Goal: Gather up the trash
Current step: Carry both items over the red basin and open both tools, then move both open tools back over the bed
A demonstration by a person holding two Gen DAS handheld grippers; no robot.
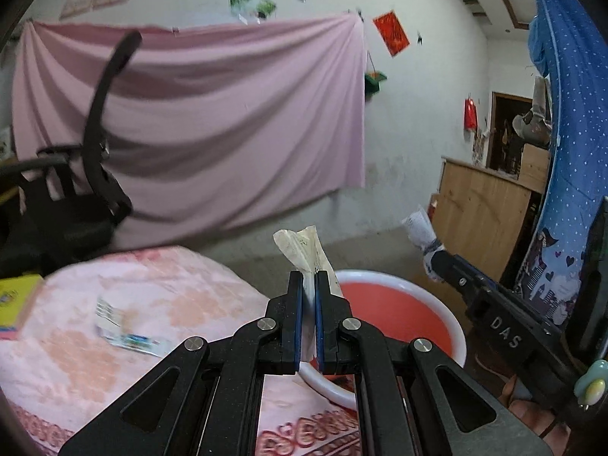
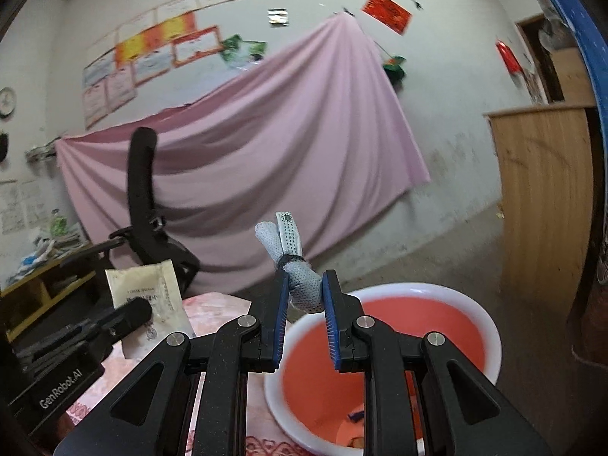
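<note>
My left gripper [image 1: 308,279] is shut on a cream paper packet [image 1: 304,249], held above the near rim of a white basin with a red inside [image 1: 399,311]. The packet [image 2: 146,296] and left gripper [image 2: 133,313] also show in the right wrist view. My right gripper [image 2: 306,285] is shut on a crumpled white dotted wrapper [image 2: 300,285], held over the basin's [image 2: 399,326] far-left rim. It also shows in the left wrist view [image 1: 433,254] with the wrapper [image 1: 420,228]. Small scraps [image 2: 355,416] lie in the basin.
A pink flowered cloth covers the table [image 1: 114,304]. A white and blue wrapper [image 1: 125,328] lies on it, with a yellow box [image 1: 17,300] at its left edge. A black office chair [image 1: 76,197] stands behind. A wooden cabinet [image 2: 543,197] stands at right.
</note>
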